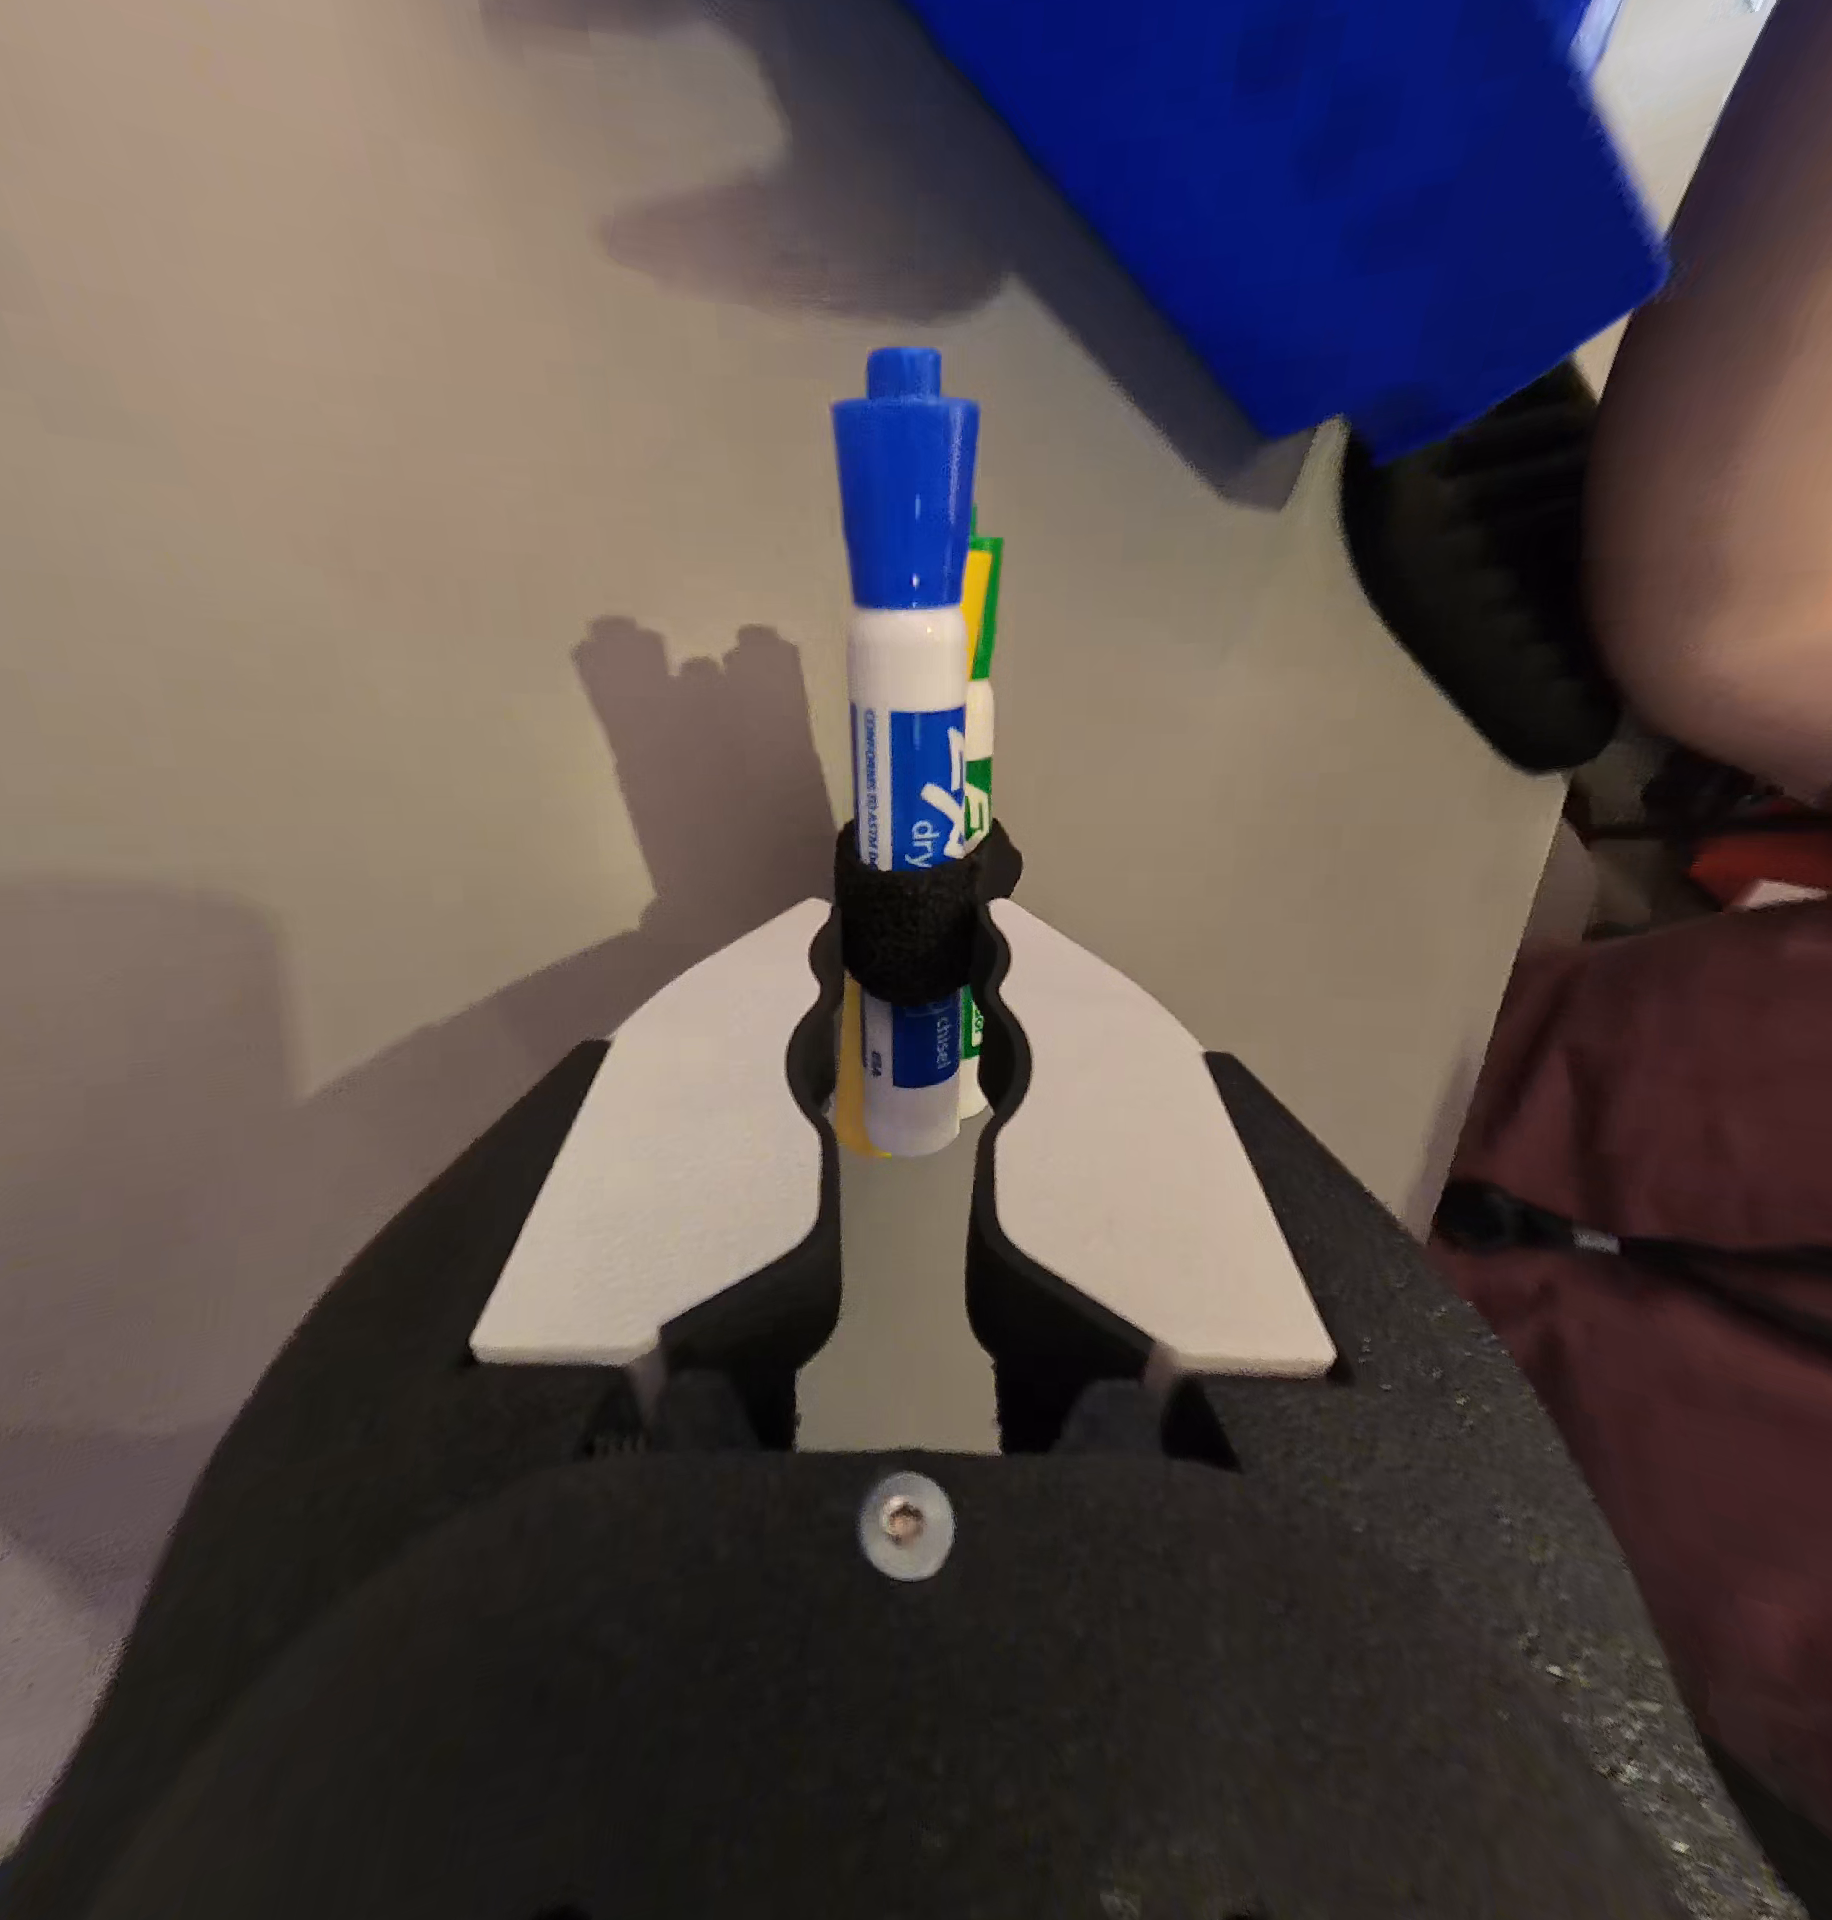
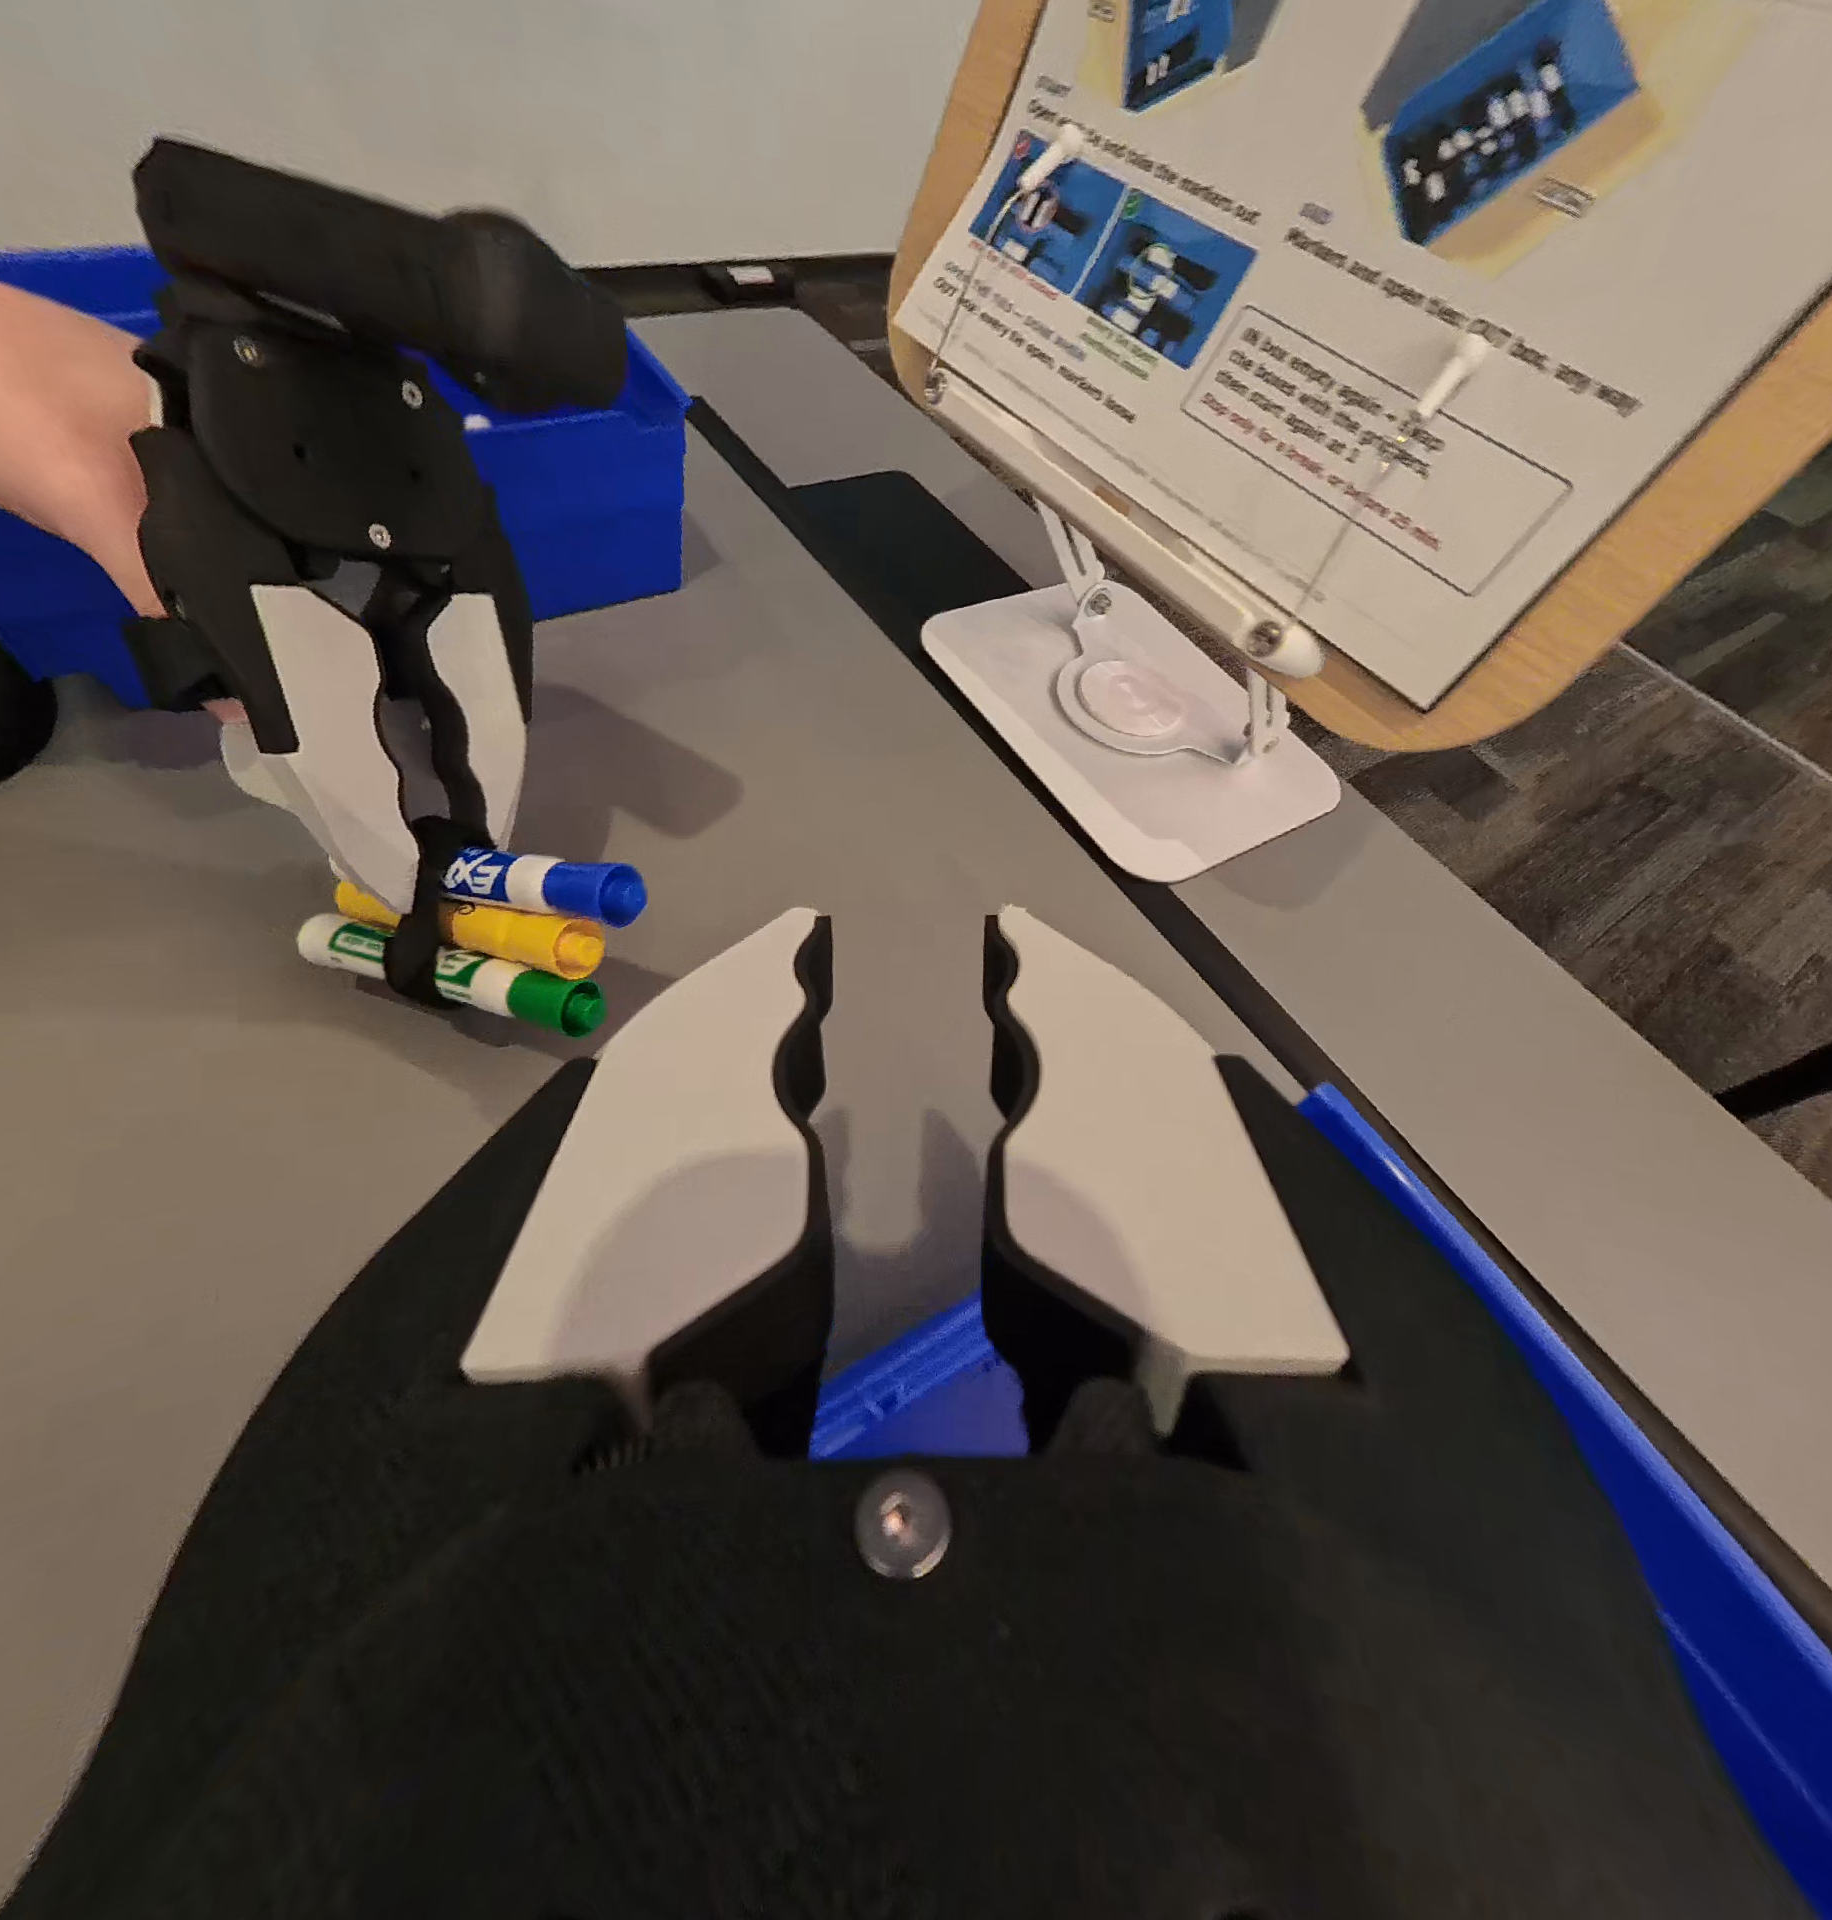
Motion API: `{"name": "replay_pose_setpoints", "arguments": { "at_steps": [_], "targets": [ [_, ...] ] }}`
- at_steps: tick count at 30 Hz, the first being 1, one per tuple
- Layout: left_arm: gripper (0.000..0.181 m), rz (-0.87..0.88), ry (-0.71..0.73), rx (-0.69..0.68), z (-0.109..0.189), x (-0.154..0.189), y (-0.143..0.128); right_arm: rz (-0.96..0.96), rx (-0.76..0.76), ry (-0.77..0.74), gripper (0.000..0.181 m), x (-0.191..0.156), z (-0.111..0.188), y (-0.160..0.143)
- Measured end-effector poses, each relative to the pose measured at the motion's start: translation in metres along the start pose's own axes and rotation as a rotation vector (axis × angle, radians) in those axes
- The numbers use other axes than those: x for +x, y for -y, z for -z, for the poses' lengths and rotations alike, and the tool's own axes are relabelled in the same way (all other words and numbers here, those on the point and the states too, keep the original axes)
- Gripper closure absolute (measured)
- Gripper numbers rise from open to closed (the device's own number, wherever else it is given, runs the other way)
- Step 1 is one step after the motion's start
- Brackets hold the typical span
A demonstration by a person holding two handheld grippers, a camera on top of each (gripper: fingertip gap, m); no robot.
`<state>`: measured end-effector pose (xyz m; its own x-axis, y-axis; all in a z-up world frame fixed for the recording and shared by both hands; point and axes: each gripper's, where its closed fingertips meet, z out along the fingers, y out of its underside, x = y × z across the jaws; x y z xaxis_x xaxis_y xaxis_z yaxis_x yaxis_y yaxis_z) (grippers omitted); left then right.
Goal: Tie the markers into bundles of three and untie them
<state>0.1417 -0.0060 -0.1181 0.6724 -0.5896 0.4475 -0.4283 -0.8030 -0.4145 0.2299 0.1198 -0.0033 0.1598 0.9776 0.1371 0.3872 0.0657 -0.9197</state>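
Note:
A bundle of three markers, blue (image 1: 907,540), yellow (image 1: 979,592) and green (image 1: 988,665), is bound by a black strap (image 1: 896,935). My left gripper (image 1: 907,909) is shut on the bundle at the strap. In the right wrist view the left gripper (image 2: 444,862) points down and holds the bundle at the grey table (image 2: 164,1143), with the blue marker (image 2: 548,883) on top, the yellow (image 2: 522,932) in the middle and the green (image 2: 496,987) lowest. My right gripper (image 2: 907,925) is open and empty, to the right of the bundle.
A blue bin (image 2: 590,488) stands behind the left gripper and shows in the left wrist view (image 1: 1307,208). Another blue bin (image 2: 1514,1371) lies under my right gripper. An instruction board (image 2: 1359,343) on a white stand (image 2: 1130,758) stands at the table's right edge. The left gripper's tips are roughly 20 cm from the right gripper's.

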Motion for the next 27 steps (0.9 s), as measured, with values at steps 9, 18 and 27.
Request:
{"name": "replay_pose_setpoints", "arguments": {
  "at_steps": [9,18,27],
  "targets": [
    [0.158,0.103,-0.009,0.389,0.024,-0.006,0.030,0.062,-0.011,0.011,0.153,-0.046,-0.038,0.026],
    [0.158,0.233,-0.073,0.570,0.030,-0.022,0.025,0.165,-0.088,0.173,0.153,-0.110,-0.084,0.010],
    [0.158,0.206,-0.036,0.622,0.044,-0.018,0.029,0.368,-0.148,0.102,0.146,-0.133,-0.095,0.013]
  ]
}}
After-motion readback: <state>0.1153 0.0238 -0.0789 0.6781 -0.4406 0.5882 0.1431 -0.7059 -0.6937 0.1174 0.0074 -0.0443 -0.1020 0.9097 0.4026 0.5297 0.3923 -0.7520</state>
